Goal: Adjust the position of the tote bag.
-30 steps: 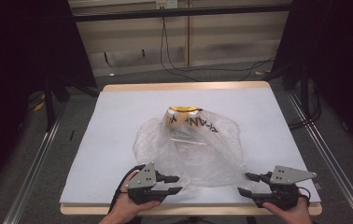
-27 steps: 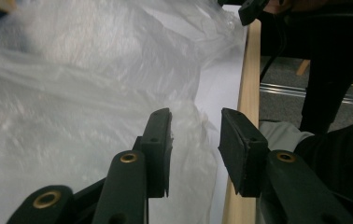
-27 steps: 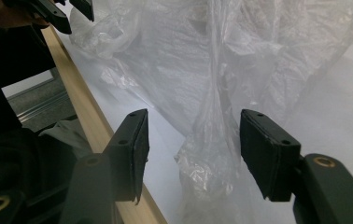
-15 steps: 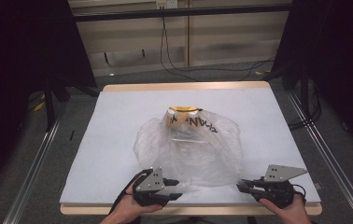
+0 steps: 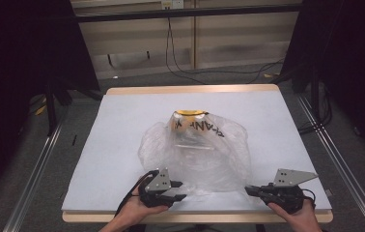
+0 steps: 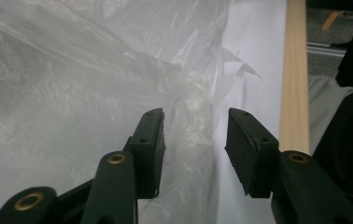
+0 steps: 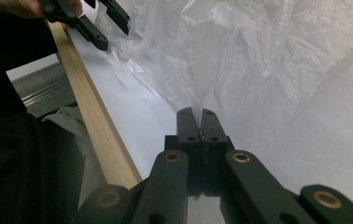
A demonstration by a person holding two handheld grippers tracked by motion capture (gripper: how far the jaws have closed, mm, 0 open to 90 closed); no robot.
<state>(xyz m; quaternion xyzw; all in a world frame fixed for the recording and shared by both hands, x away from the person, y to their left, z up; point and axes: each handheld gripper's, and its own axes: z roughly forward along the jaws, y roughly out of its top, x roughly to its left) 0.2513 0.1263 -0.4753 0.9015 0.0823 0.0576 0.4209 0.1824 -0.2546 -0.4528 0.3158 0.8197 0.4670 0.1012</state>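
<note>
- My right gripper (image 7: pixel 201 122) is clenched on the bag's (image 5: pixel 204 154) near edge.
- My left gripper (image 6: pixel 194 140) gapes, film between its jaws, unpinched.
- Bag lies mid-surface (image 5: pixel 122 125), ahead of both grippers.

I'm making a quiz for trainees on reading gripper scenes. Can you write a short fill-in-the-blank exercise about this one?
1. The right gripper has its jaws ____ on a fold of the plastic bag.
2. The left gripper has its jaws ____, with bag film between them.
3. The printed lettering on the bag is ____ in colour.
4. The bag lies on a white table with a ____ edge.

Missing words: shut; open; black; wooden
</note>
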